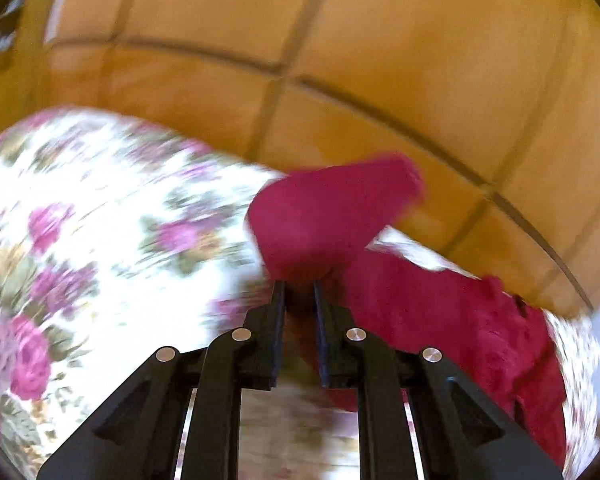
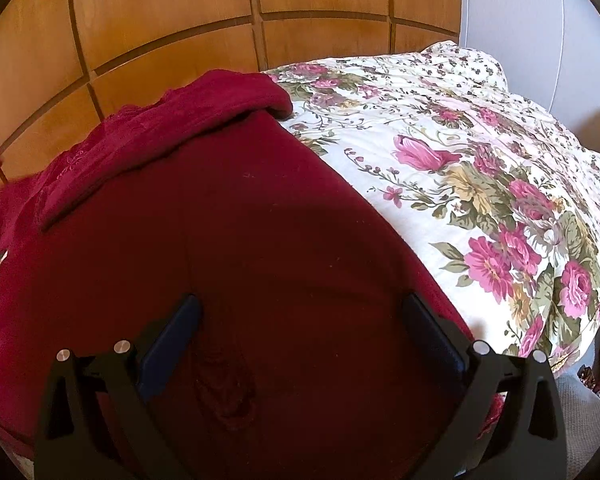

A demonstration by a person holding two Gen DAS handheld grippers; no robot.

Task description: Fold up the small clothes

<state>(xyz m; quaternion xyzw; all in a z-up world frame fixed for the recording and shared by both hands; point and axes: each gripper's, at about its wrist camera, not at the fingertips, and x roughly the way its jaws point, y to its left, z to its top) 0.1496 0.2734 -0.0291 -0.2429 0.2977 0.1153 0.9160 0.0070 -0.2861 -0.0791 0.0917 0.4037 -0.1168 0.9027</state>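
Observation:
A dark red garment point(image 2: 236, 248) lies spread on the floral bedspread point(image 2: 480, 168), its far edge folded over in a lacy band point(image 2: 148, 132). My right gripper point(image 2: 300, 308) is open, its fingers wide apart just above the cloth's near part. In the blurred left wrist view, my left gripper point(image 1: 299, 286) is shut on a corner of the red garment point(image 1: 332, 212) and holds that flap lifted above the bedspread point(image 1: 100, 220). More of the garment point(image 1: 460, 320) trails off to the right.
A wooden panelled wardrobe point(image 2: 160, 8) stands close behind the bed and also fills the back of the left wrist view point(image 1: 380, 60). A white wall point(image 2: 540, 20) is at the right. The bed's edge drops off at the lower right, over grey floor point(image 2: 580, 408).

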